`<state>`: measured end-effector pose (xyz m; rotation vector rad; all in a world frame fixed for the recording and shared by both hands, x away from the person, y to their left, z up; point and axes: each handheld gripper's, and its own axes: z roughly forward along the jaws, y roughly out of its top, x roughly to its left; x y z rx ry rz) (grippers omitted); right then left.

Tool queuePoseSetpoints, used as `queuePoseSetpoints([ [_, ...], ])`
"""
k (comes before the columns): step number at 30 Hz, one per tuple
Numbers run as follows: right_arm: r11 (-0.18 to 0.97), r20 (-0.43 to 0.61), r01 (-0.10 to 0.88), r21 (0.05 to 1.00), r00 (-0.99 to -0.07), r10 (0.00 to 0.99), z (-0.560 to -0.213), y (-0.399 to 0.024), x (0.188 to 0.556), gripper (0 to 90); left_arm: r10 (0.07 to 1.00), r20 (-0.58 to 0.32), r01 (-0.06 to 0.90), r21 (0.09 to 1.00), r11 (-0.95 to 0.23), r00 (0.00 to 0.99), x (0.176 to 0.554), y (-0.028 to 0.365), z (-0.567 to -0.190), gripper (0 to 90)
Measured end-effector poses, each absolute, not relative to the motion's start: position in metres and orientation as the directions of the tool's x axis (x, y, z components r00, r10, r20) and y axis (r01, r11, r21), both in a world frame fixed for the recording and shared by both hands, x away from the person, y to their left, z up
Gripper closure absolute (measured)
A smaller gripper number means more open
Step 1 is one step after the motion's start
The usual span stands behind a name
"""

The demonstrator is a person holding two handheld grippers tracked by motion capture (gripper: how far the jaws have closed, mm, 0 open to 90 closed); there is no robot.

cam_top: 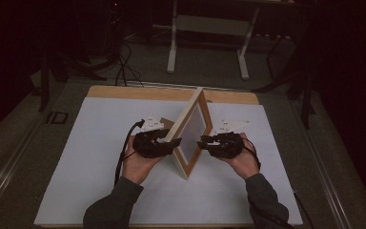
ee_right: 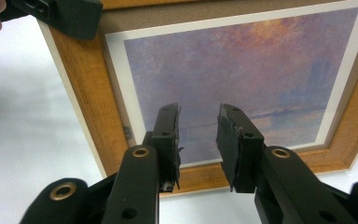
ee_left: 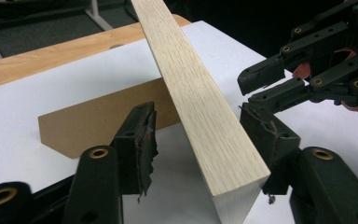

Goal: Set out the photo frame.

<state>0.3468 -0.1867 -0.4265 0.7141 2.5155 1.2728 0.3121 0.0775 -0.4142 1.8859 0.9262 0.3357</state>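
Note:
A wooden picture frame (cam_top: 190,138) stands upright on edge on the white sheet (cam_top: 100,143). Its painted print of a hazy purple and orange sky (ee_right: 242,70) faces my right gripper. My left gripper (cam_top: 171,143) straddles the frame's light wooden side (ee_left: 200,107). Its jaws are apart: the right pad sits close against the wood and the left pad stands clear of it. A brown back stand (ee_left: 98,121) leans out behind the frame. My right gripper (cam_top: 204,141) hovers in front of the print, its jaws (ee_right: 198,126) open with nothing between them.
A wooden tabletop (cam_top: 138,92) shows past the sheet's far edge. Beyond it, a white desk frame (cam_top: 171,47) and cables (cam_top: 121,62) sit on the dark floor. The sheet spreads wide on both sides of the frame.

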Motion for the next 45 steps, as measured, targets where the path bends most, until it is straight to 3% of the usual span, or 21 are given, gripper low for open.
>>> queuePoseSetpoints([
  [15, 0.5, 0.013, 0.319, 0.805, -0.852, 0.523, -0.427, -0.189, 0.347, 68.5, 0.724, -0.181, 0.484, 0.843, -0.234, 0.665, 0.31, 0.072, -0.417, 58.7],
  [45, 0.487, 0.013, 0.325, 0.811, -0.841, 0.54, -0.425, -0.2, 0.347, 68.5, 0.742, -0.22, 0.525, 0.827, -0.203, 0.633, 0.318, 0.088, -0.415, 67.2],
])
